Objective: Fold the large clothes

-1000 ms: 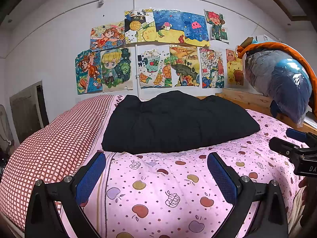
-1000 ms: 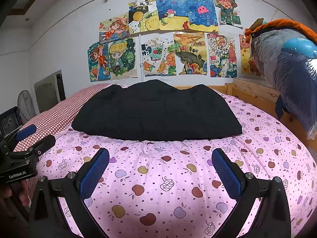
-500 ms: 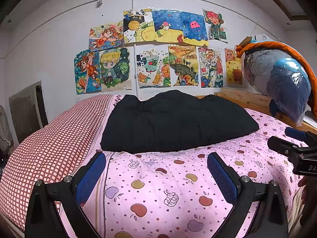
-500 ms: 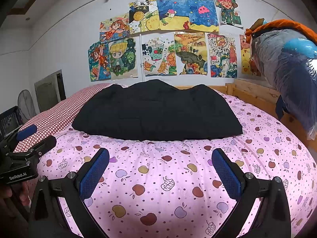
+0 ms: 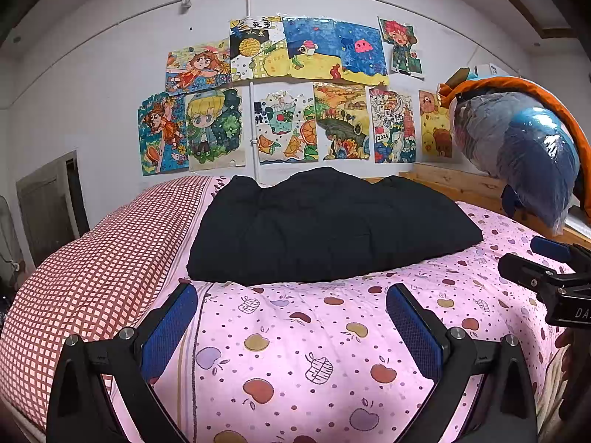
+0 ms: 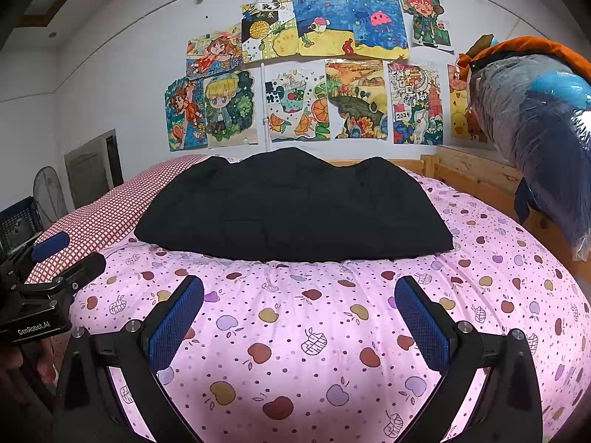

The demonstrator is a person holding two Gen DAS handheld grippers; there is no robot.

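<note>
A large black garment (image 5: 328, 229) lies folded into a thick rectangle on the pink apple-print quilt (image 5: 317, 339), toward the far side of the bed; it also shows in the right wrist view (image 6: 295, 210). My left gripper (image 5: 291, 326) is open and empty, held above the quilt short of the garment's near edge. My right gripper (image 6: 299, 317) is open and empty, likewise short of the garment. Each gripper shows at the edge of the other's view: the right one (image 5: 546, 280), the left one (image 6: 44, 280).
A red checked pillow or cover (image 5: 92, 277) lies along the bed's left side. A wooden bed frame (image 6: 476, 177) runs along the right, with a plastic-wrapped bundle (image 6: 543, 129) above it. Drawings (image 5: 288, 103) cover the far wall. A fan and crate (image 6: 22, 217) stand at left.
Both grippers stay open and nearly still; the left wrist view has drifted very slightly. The garment has not moved.
</note>
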